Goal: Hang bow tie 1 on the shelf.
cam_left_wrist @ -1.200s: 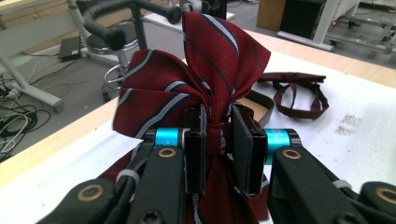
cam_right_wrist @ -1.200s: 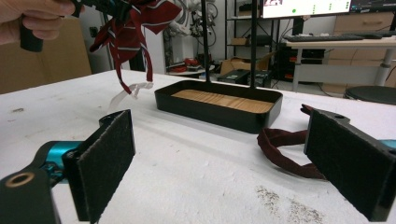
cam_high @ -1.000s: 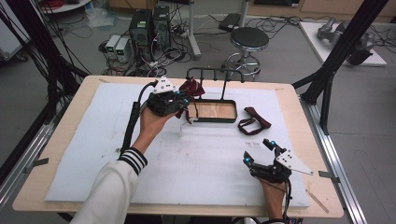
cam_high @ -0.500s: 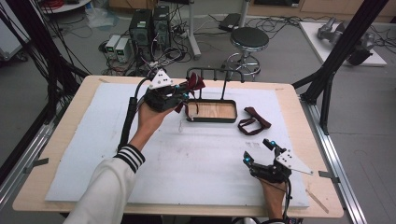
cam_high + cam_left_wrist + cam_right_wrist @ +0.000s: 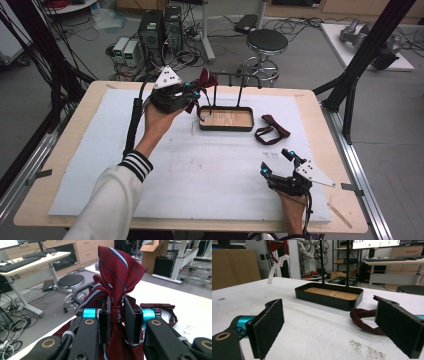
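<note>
1. Left gripper (image 5: 117, 315): fingers clamped on a bunched red striped tie (image 5: 120, 275), held up beside the rack (image 5: 226, 119).
2. Right gripper (image 5: 332, 327): fingers wide apart, low over the counter (image 5: 200, 175), near a second tie (image 5: 271, 131).

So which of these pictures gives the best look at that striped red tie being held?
The left gripper view: the striped red tie stands large there, bunched and pinched between the jaws, stripes plain. In the high view it is a small dark red bunch at the left gripper, beside the rack's tray.
</note>
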Available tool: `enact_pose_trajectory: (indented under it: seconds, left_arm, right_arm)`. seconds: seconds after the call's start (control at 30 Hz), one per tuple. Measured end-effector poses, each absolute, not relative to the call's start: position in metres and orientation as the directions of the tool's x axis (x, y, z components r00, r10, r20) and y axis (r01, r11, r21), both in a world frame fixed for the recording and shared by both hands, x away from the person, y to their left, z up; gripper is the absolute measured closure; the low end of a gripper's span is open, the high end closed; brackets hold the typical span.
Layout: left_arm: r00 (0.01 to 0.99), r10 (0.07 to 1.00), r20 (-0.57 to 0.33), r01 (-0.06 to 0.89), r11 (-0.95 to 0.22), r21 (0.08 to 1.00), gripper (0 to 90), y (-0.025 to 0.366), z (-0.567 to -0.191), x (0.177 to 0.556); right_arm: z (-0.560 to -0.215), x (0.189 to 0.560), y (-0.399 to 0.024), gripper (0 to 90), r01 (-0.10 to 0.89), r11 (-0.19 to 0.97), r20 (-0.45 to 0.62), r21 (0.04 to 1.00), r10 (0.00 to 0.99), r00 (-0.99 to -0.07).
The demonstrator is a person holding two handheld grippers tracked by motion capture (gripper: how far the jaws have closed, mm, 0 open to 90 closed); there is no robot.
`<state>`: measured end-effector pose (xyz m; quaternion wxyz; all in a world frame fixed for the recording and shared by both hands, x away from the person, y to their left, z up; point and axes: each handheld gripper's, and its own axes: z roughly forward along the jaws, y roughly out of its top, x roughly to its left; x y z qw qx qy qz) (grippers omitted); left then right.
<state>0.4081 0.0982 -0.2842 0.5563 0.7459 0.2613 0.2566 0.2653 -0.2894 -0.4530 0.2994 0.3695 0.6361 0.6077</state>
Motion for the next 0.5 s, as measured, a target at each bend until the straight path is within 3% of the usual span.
enact_pose_trajectory:
  seconds: [0.5]
  left_arm:
    - [0.706,0.701,0.096,0.112,-0.245,0.963,75.7,0.097,-0.276,0.426]
  right_arm:
    - [-0.453,0.266,-0.290,7.9,0.105,-0.012,0.068,0.994,0.833,-0.549]
